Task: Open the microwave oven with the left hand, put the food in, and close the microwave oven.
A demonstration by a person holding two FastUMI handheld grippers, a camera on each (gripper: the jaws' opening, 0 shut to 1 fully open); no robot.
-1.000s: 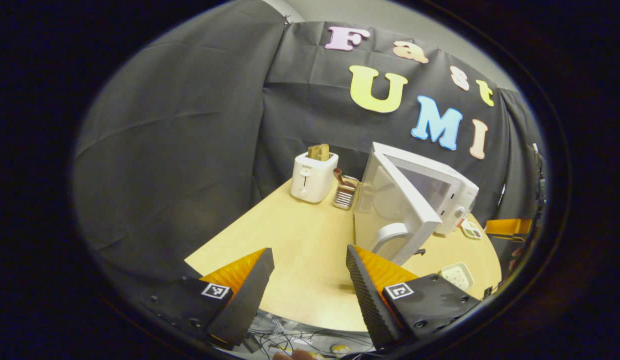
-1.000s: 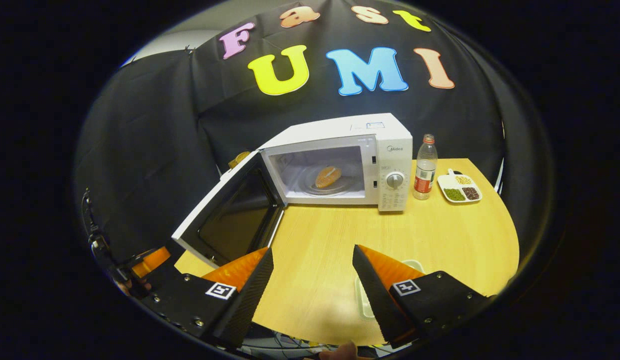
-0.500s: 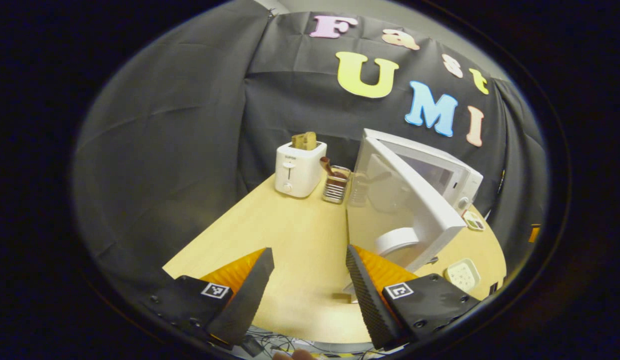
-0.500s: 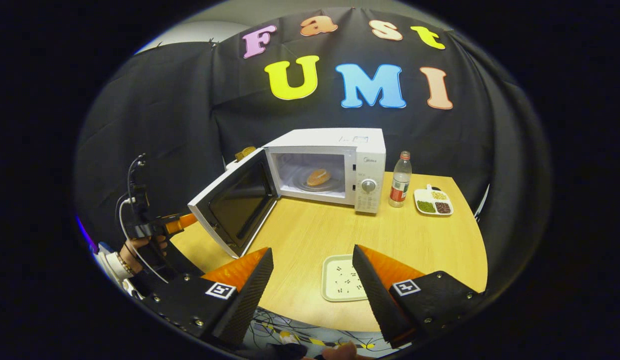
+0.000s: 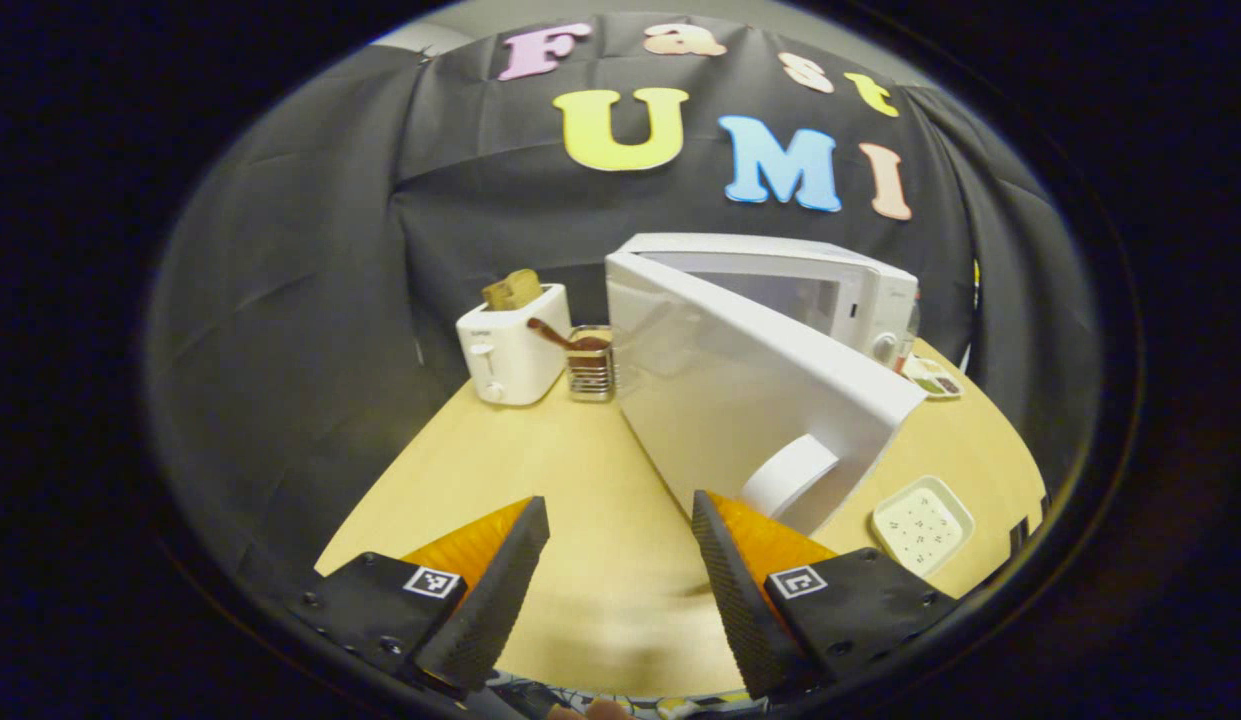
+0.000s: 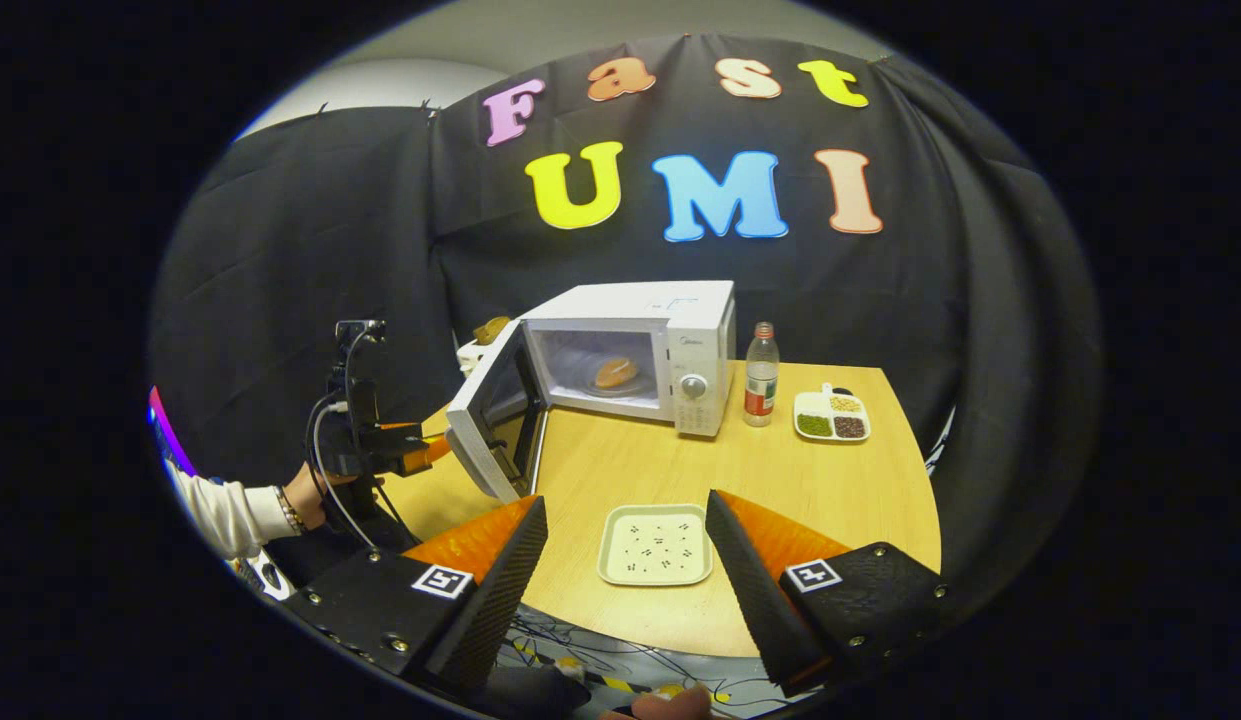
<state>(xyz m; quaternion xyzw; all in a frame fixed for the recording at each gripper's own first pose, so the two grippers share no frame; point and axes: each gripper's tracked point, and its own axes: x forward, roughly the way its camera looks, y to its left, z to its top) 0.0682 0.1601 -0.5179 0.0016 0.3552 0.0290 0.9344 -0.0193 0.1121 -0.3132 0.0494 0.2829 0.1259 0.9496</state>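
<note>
One white box-shaped microwave oven (image 6: 635, 355) stands on the pale wooden desk (image 6: 780, 490), well ahead of the right gripper (image 6: 620, 560), whose jaws stand wide and empty. Its one door (image 5: 740, 410) hangs half open; the curved white handle (image 5: 788, 472) lies just past the left gripper (image 5: 615, 560), whose jaws are also wide, holding nothing. One brown bun (image 6: 615, 372) sits inside on the glass plate. Between the right jaws lies one pale speckled square tray (image 6: 655, 545). Beside the oven: one clear plastic bottle with a red label (image 6: 760, 386), one white divided dish of beans (image 6: 830, 415). Ahead of the left jaws: one white toaster (image 5: 510, 345), one metal rack (image 5: 590, 365). The lettering on the oven is too small to read
</note>
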